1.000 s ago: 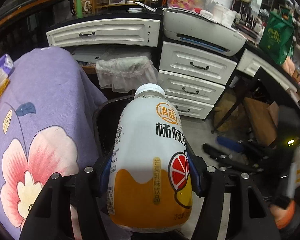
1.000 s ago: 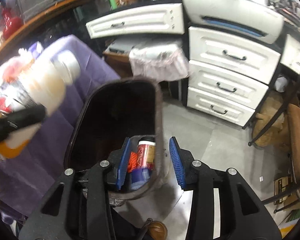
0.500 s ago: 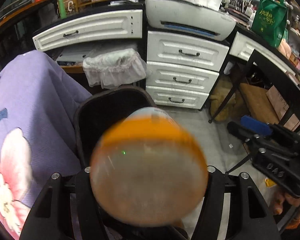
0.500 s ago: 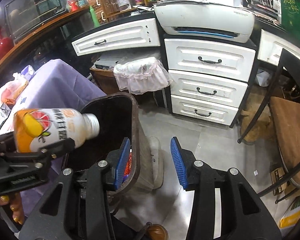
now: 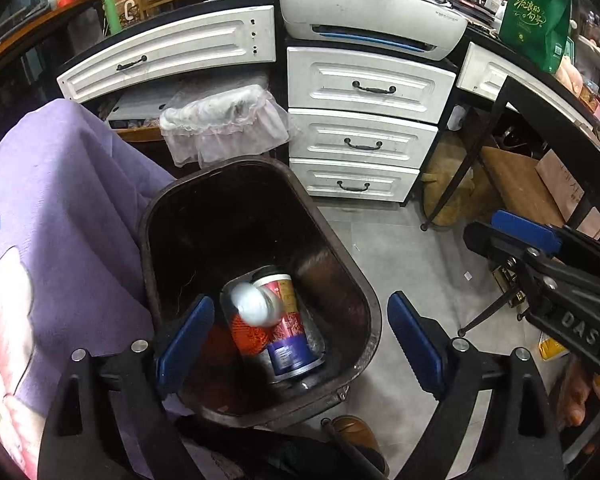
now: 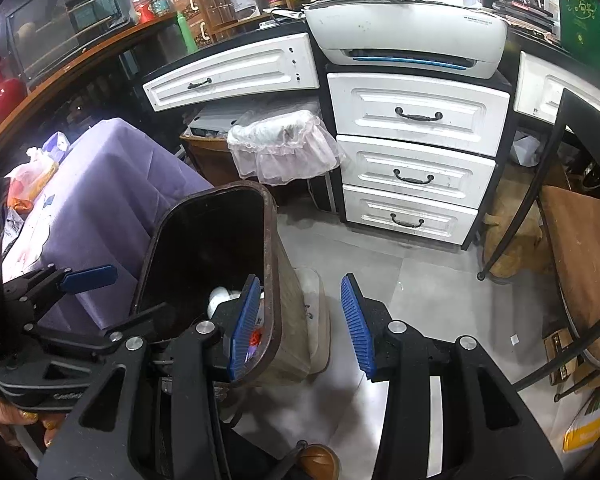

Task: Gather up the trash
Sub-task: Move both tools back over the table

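bottle: the white and orange drink bottle is down inside the bin now, a blurry white blob over the other trash, so it looks caught mid-drop or just landing. A second ago it was clamped in the left gripper, half a second ago it was tipping nose-down over the opening.

other trash: a red and purple labelled can lying at the bottom with something orange beside it; the bottle sits right on top of them.

trash bin: the dark brown trash bin stands on the floor, tight against the purple tablecloth.

left gripper: the left gripper is spread wide with nothing between its blue pads, hanging right over the bin mouth. So yeah, it let go.

right gripper: the right gripper is open and empty too; one pad sits over the bin's near edge, the other out over the floor. It's barely shifted over the last second.

task: I'd call this item done. Next up is probably the stuff on the table, like the plastic bag at the far end.
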The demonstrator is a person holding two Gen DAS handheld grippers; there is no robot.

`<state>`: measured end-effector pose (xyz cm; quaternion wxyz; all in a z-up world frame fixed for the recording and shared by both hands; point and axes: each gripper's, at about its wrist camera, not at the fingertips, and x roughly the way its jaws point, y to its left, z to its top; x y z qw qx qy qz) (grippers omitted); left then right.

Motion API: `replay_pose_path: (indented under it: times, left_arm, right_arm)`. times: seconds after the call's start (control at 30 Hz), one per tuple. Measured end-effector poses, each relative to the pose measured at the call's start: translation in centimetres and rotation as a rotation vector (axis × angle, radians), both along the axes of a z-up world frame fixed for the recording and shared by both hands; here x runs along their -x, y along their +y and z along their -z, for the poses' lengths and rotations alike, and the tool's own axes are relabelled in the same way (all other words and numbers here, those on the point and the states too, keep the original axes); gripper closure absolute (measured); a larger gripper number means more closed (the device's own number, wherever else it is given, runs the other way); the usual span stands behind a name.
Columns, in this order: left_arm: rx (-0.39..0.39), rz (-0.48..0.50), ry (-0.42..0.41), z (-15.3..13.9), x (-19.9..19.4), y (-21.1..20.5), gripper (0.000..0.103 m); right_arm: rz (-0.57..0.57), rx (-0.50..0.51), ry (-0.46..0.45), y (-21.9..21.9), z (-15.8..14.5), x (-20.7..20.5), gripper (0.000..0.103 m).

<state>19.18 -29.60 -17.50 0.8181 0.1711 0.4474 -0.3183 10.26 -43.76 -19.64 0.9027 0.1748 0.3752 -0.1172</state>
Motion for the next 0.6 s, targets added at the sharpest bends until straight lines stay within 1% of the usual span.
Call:
replay_pose_path:
  times: [0.1,0.23,0.37,0.43,0.6]
  left_arm:
    - [0.048,-0.011,0.02,-1.1,0.6,1.2,0.015]
    - [0.113,-0.026,0.004,-3.3,1.4,3.0,0.012]
    - [0.181,-0.053,-0.042,-6.1,2.0,5.4,0.006]
    - [0.204,-0.074,-0.074,-7.3,2.2,6.6,0.006]
    - [0.233,-0.118,-0.135,-9.8,2.3,9.8,0.006]
  right_arm:
    - [-0.007,-0.003,-0.005,0.2,-0.3,0.0,0.056]
    - [-0.02,-0.013,-0.015,0.7,-0.8,-0.1,0.053]
    - [-0.06,-0.019,-0.039,2.1,-1.6,-0.5,0.052]
    - [-0.086,-0.017,-0.053,3.1,-2.1,-0.8,0.048]
    - [-0.166,-0.03,-0.097,5.8,-4.0,-1.6,0.048]
